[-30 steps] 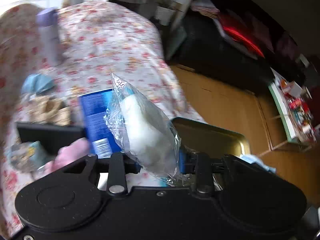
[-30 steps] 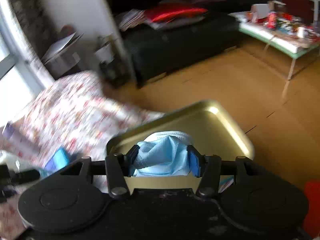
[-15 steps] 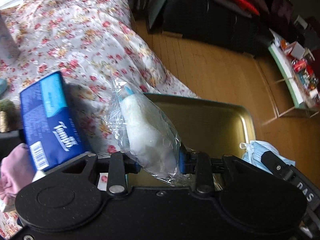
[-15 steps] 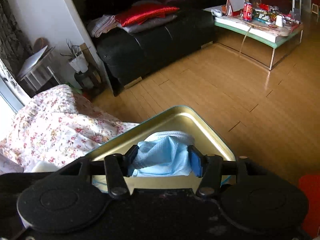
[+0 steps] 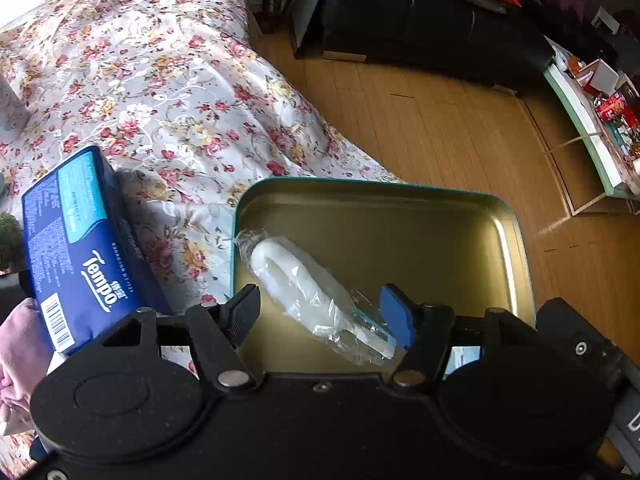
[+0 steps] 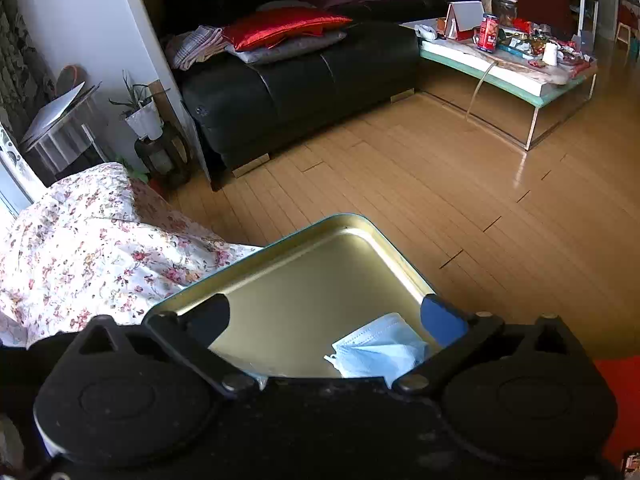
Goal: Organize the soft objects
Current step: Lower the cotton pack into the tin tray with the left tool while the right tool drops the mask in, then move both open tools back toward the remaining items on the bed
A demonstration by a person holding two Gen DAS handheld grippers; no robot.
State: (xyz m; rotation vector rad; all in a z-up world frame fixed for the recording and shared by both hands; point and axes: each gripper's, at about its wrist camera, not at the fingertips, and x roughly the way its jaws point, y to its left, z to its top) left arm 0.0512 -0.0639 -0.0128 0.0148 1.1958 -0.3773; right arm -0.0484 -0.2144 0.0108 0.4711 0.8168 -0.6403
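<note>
A plastic-wrapped white roll (image 5: 308, 296) is seen lying in the gold metal tray (image 5: 516, 240), between the wide-spread, empty jaws of the left gripper (image 5: 320, 312). A blue face mask (image 6: 380, 348) lies in the same tray beneath the right gripper (image 6: 324, 320), likewise spread and empty. The tray overhangs the floral bedspread (image 5: 160, 80); it could be tipped if bumped.

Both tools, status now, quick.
Left tool: open, holding nothing; the plastic-wrapped white item lies in the gold tray.
Right tool: open, holding nothing; the blue face mask lies in the tray.
</note>
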